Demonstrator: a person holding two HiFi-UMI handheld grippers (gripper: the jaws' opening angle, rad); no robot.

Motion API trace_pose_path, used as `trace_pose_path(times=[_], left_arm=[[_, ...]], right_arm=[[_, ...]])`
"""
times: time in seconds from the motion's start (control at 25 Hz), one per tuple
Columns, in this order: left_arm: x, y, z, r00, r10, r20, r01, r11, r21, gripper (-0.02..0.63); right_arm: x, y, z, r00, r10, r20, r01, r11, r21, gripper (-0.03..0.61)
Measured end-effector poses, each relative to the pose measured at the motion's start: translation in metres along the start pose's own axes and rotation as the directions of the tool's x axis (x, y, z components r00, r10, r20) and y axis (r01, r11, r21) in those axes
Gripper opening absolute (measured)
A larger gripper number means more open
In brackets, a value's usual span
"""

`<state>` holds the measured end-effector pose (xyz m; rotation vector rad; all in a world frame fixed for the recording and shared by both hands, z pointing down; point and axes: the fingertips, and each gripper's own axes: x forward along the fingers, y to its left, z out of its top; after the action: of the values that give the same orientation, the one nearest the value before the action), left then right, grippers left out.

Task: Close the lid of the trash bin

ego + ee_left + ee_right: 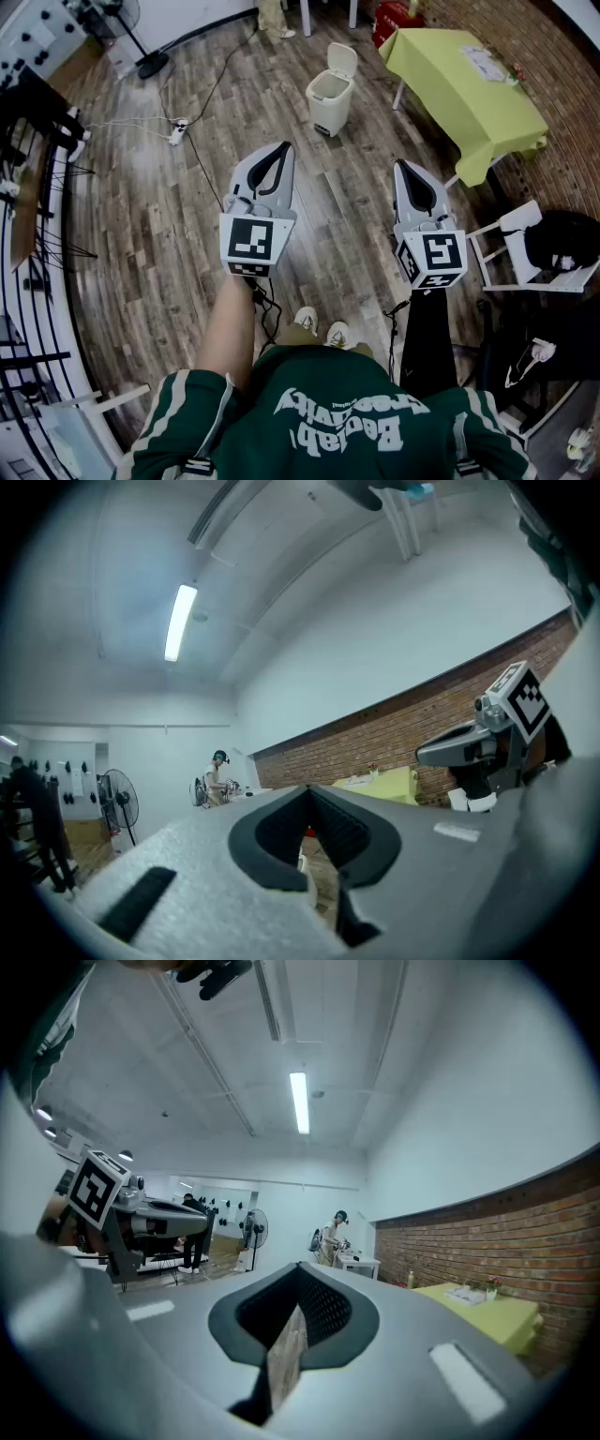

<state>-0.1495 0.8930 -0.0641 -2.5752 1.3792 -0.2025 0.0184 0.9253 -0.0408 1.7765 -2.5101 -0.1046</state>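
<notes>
The cream trash bin [329, 98] stands on the wood floor ahead of me with its lid [343, 58] tipped up and open. My left gripper [284, 148] is held level well short of the bin, a little to its left, with the jaws shut and nothing between them. My right gripper [400, 165] is level beside it, to the right of the bin, and its jaws also meet at the tip with nothing held. In the left gripper view the left gripper [309, 787] has a pale sliver [302, 857] showing through the gap behind its tips. The right gripper [300, 1266] shows only floor there.
A table with a yellow-green cloth [464, 89] stands right of the bin. A white chair frame [506, 248] is at my right. A power strip with cables [176, 131] lies on the floor to the left, near a fan [141, 47]. Dark racks [28, 187] line the left edge.
</notes>
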Motion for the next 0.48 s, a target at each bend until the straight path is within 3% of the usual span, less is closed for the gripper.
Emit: trace_pose_path(times=[0.28,0.48], left_arm=[[-0.012,0.017,0.003,0.999,-0.017,0.038,0.016,1.000,0.018,0.003],[-0.019,0.035,0.000,0.998,-0.030,0.062,0.030,1.000,0.005,0.003]], right_arm=[[0.005,0.030,-0.007,0.999,-0.002,-0.032,0.002,1.000,0.002,0.011],[0.012,0.045,0.003,0.999,-0.050,0.012,0.049,0.996,0.069,0.014]])
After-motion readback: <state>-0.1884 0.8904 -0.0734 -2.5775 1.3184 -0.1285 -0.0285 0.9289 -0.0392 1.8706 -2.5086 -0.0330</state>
